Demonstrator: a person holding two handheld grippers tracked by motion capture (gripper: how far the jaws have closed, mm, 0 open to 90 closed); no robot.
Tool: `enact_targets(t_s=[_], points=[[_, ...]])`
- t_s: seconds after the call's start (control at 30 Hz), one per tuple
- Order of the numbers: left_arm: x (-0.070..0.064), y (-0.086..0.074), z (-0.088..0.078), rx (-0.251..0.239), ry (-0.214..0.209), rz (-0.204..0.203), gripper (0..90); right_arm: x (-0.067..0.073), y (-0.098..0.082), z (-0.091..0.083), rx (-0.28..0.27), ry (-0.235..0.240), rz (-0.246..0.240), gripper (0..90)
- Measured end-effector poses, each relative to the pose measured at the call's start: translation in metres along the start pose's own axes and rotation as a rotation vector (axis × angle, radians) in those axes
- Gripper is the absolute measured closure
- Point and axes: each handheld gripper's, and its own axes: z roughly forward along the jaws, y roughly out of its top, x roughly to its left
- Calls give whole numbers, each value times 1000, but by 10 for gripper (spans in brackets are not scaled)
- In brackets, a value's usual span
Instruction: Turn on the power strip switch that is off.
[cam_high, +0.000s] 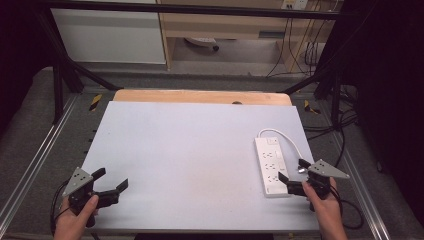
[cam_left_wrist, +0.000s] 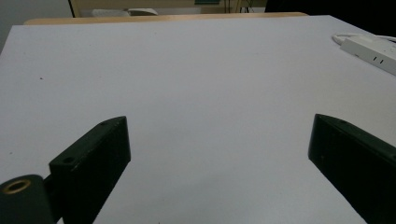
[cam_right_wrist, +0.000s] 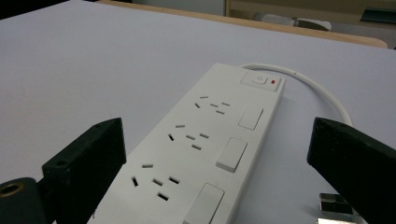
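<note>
A white power strip (cam_high: 270, 165) lies on the right side of the white table top (cam_high: 190, 150), with its white cable (cam_high: 287, 137) looping off the far end. In the right gripper view the strip (cam_right_wrist: 210, 140) shows several sockets, rocker switches and a small red light. My right gripper (cam_high: 292, 169) hovers at the strip's near right corner, open; its jaws (cam_right_wrist: 218, 125) stand wide either side of the strip without touching it. A small shiny metal piece (cam_right_wrist: 335, 205) lies by the right-hand jaw. My left gripper (cam_high: 112, 178) is open over bare table at the near left (cam_left_wrist: 219, 123).
A wooden edge (cam_high: 200, 96) runs along the back of the table. A black frame (cam_high: 65, 70) stands around it, and dark cables (cam_high: 345, 120) lie on the floor at right. The strip's far end (cam_left_wrist: 373, 51) sits at the upper right of the left gripper view.
</note>
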Motion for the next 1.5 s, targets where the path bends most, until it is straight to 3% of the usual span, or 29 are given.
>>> enact_targets(t_s=[1.07, 1.2, 1.33, 1.5], points=[[-2, -2, 1, 16, -11, 22, 56, 0, 2, -13, 26, -39, 47, 39], [-3, -2, 2, 21, -13, 24, 57, 1, 3, -16, 24, -54, 41, 40], [-6, -2, 3, 32, -20, 40, 56, 0, 6, -19, 4, -92, 74, 34], [-6, -2, 3, 34, -19, 41, 57, 2, 8, -19, -5, -102, 76, 50]])
